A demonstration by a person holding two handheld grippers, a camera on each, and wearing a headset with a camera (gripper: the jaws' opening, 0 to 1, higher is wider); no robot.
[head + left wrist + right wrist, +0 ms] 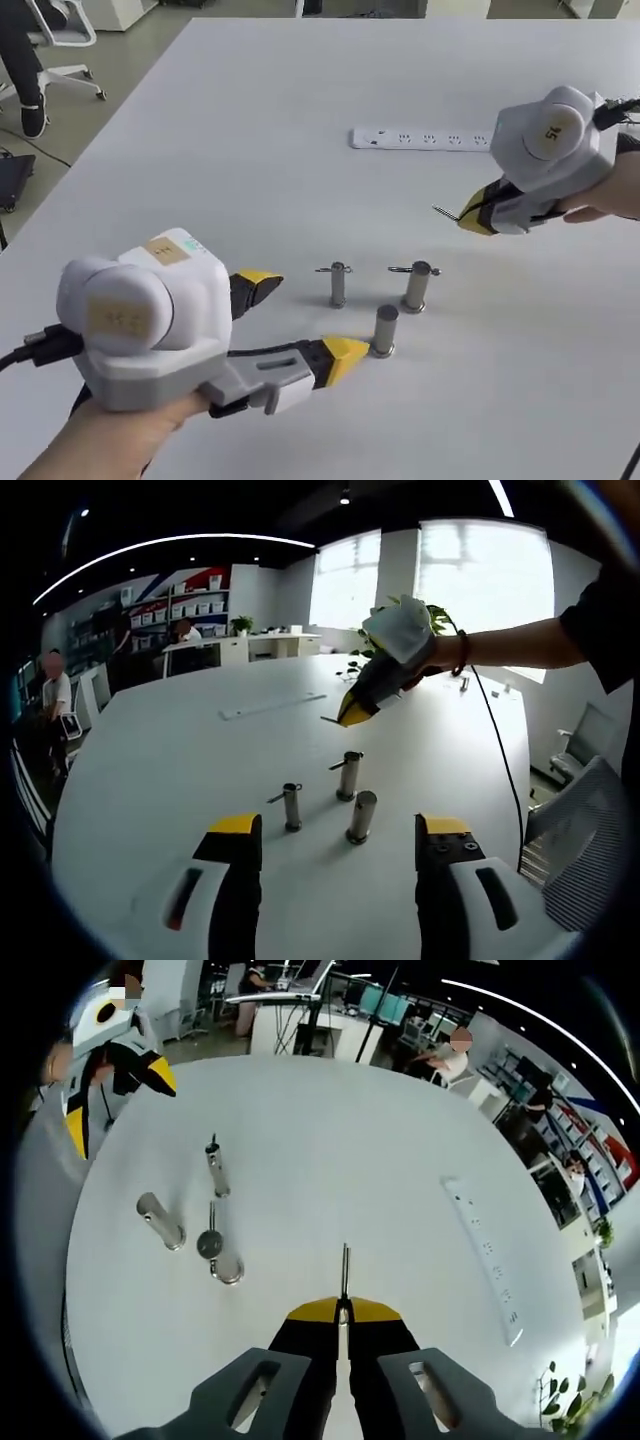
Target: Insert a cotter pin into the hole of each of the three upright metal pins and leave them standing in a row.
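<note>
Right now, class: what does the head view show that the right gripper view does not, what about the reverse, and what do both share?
The head view adds the white housing of the right gripper and the hand holding it, plus a white office chair on the floor. The right gripper view adds seated people at desks in the background. Both share three upright grey metal pins, two carrying cotter pins and the third a bare pin; the thin metal cotter pin in the right gripper's shut jaws; the long white power strip; and the open left gripper.

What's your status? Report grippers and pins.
Left gripper open, facing bare metal pin. Right gripper shut on cotter pin, aloft. Other two pins fitted. Nothing in the way.
</note>
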